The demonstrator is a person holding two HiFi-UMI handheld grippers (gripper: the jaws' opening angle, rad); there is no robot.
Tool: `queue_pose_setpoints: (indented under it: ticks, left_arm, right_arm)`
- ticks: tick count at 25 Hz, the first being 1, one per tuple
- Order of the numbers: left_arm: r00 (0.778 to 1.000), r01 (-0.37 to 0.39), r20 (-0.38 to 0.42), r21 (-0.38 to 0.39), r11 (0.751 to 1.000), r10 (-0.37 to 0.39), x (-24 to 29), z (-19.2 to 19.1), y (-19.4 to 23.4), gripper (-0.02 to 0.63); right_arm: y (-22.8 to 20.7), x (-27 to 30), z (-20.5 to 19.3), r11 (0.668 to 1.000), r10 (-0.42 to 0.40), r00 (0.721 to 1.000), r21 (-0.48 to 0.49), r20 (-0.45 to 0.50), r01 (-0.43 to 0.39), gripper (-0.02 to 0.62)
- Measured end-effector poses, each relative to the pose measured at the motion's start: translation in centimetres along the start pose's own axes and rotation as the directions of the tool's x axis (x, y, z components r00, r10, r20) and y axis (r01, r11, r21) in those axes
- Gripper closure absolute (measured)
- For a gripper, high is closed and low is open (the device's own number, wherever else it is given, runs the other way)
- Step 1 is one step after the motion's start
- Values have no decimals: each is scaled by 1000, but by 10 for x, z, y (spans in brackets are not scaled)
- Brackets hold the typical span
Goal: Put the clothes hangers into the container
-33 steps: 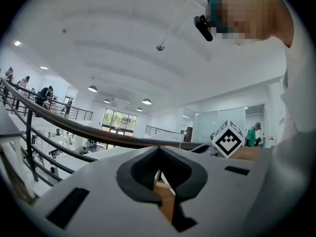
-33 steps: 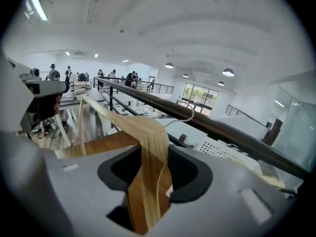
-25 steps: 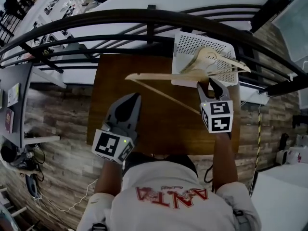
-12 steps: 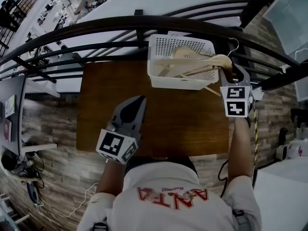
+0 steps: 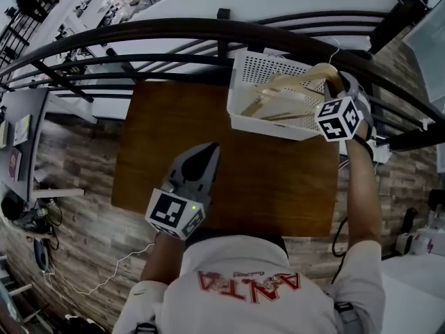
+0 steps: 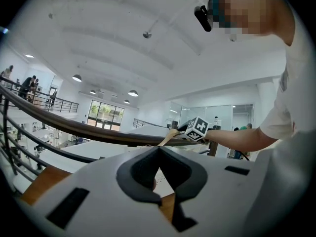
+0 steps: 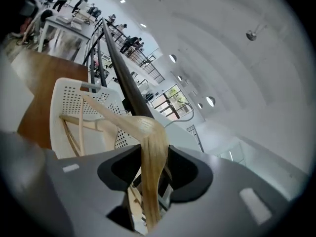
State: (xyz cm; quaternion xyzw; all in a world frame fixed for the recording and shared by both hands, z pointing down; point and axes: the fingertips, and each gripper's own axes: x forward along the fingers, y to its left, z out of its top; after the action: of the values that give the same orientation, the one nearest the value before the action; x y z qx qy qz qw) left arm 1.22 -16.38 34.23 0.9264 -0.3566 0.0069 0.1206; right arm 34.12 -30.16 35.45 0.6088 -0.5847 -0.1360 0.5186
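A white perforated basket [image 5: 245,114] stands at the far right of the brown table [image 5: 174,138], with wooden hangers lying in it [image 5: 278,103]. My right gripper [image 5: 335,83] is over the basket's right end, shut on another wooden hanger [image 5: 299,81] whose long arm slants down into the basket. In the right gripper view that hanger [image 7: 150,152] runs between the jaws of the gripper [image 7: 150,184], above the basket [image 7: 64,107]. My left gripper [image 5: 207,150] hovers over the table's near middle, shut and holding nothing; its jaws [image 6: 159,152] meet.
A dark curved metal railing [image 5: 139,30] runs just beyond the table's far edge and close behind the basket. Wood-look flooring [image 5: 76,186] surrounds the table. The person's arm [image 5: 361,186] reaches along the table's right side.
My right gripper carried the hanger from over the table's middle to the basket's right end, so the hanger now dips into the basket. The left gripper has barely moved.
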Motion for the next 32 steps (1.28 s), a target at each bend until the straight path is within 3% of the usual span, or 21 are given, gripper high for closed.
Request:
queue_pose_setpoints:
  ticks: [5, 13, 18, 21, 27, 30, 32]
  left_arm:
    - [999, -46, -13, -13, 999, 45, -2, -6, 17, 598]
    - [996, -80, -30, -26, 996, 80, 0, -16, 39, 598]
    - [996, -83, -33, -29, 996, 83, -2, -17, 43, 598]
    - [996, -84, -25, -24, 996, 84, -5, -19, 44, 598]
    - [998, -63, 2, -14, 998, 63, -12, -3, 38, 598]
    - [999, -43, 25, 5, 999, 43, -17, 9, 30, 598]
    - [999, -33, 41, 20, 999, 32, -20, 17, 24, 598]
  right_arm:
    - [43, 43, 13, 985, 85, 996, -151, -22, -87, 426]
    - [122, 78, 23, 929, 241, 967, -269, -84, -255, 426]
    - [144, 89, 11, 914, 246, 961, -299, -126, -273, 420]
    - [142, 88, 4, 914, 230, 963, -308, -142, -263, 378]
    - [111, 39, 27, 962, 220, 975, -157, -32, -222, 363]
    - [87, -9, 50, 972, 220, 970, 61, 104, -227, 464]
    - [72, -43, 60, 947, 191, 962, 223, 194, -233, 532]
